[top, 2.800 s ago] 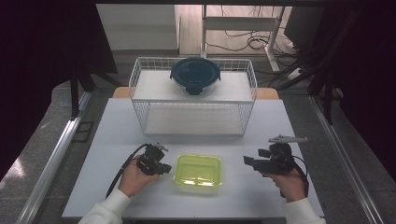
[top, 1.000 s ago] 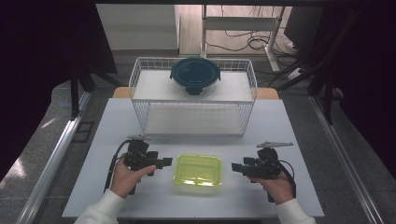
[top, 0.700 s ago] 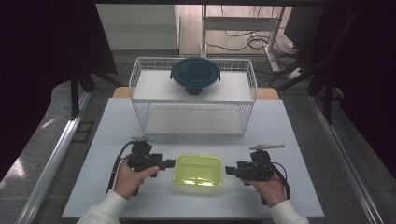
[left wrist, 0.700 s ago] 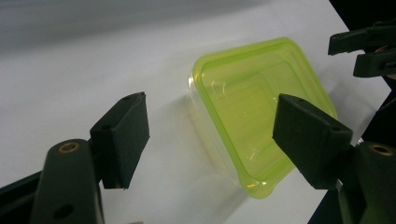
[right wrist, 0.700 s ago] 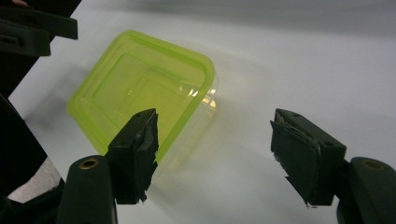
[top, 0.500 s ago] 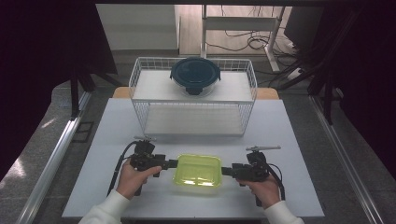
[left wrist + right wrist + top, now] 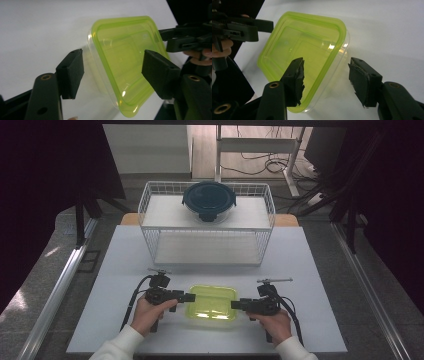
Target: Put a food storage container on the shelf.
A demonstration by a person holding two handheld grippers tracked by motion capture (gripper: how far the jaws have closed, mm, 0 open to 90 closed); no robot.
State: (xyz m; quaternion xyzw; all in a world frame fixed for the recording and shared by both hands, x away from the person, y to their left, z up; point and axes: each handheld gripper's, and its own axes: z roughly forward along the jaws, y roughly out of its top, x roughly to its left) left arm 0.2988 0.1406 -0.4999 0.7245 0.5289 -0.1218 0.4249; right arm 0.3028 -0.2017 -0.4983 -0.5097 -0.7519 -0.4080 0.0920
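A clear rectangular container with a yellow-green lid lies flat near the front of the white table. My left gripper points at its left end and my right gripper at its right end. In the left gripper view the container sits between the spread jaws of the left gripper, and the pads stand clear of its sides. The right gripper view has the right gripper open over a corner of the container, one pad above the lid and the other outside the wall.
A white wire rack stands across the back of the table. On its top shelf sits a round glass container with a dark blue lid. Dark curtains and floor rails flank the table.
Both grippers have moved inward along the table from either side until their jaws reach the container's two ends. The container has stayed in place.
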